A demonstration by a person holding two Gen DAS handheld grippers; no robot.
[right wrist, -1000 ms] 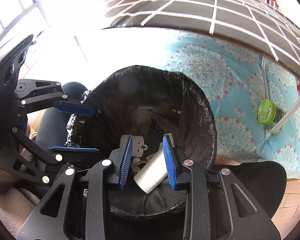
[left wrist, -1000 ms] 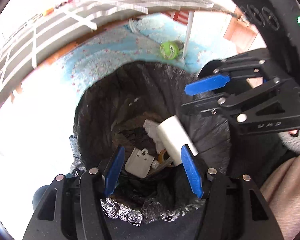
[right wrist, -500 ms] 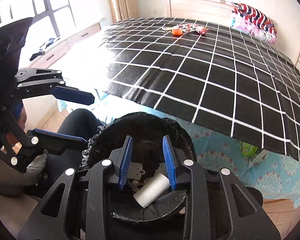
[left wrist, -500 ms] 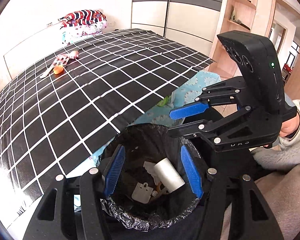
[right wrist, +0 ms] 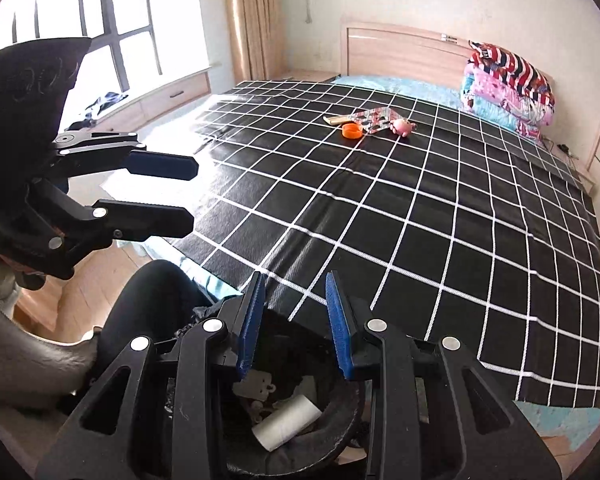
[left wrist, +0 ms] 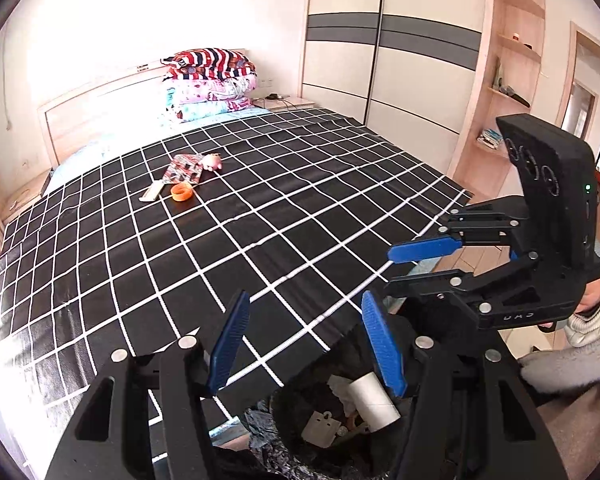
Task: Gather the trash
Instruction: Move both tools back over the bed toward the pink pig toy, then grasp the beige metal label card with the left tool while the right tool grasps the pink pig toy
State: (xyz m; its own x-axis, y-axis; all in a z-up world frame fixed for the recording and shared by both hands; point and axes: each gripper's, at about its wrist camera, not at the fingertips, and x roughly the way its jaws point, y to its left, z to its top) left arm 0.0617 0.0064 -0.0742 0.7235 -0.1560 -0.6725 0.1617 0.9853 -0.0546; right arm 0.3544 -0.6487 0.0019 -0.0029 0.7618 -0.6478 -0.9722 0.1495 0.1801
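- Both my left gripper (left wrist: 304,344) and right gripper (right wrist: 294,326) hang apart, empty
- Upper-centre orange ring (right wrist: 351,131) looks light, stiff; I'd pinch its rim

Two bright daylight fisheye views of a bedroom. Sunlight pours through a large window (right wrist: 112,24) far up and left of the right gripper's jaws, washing the panes to near white. It lays a glaring patch on the black checked bedspread (right wrist: 420,208) ahead and left of those jaws. In the left wrist view, the wall and headboard (left wrist: 100,108) beyond the jaws are overexposed and pale. The trash bin (left wrist: 340,420) below the jaws sits in deep shadow. Straight lines bow strongly toward the edges, and dark vignetting fills the corners. Focus is sharp throughout, with no motion blur.
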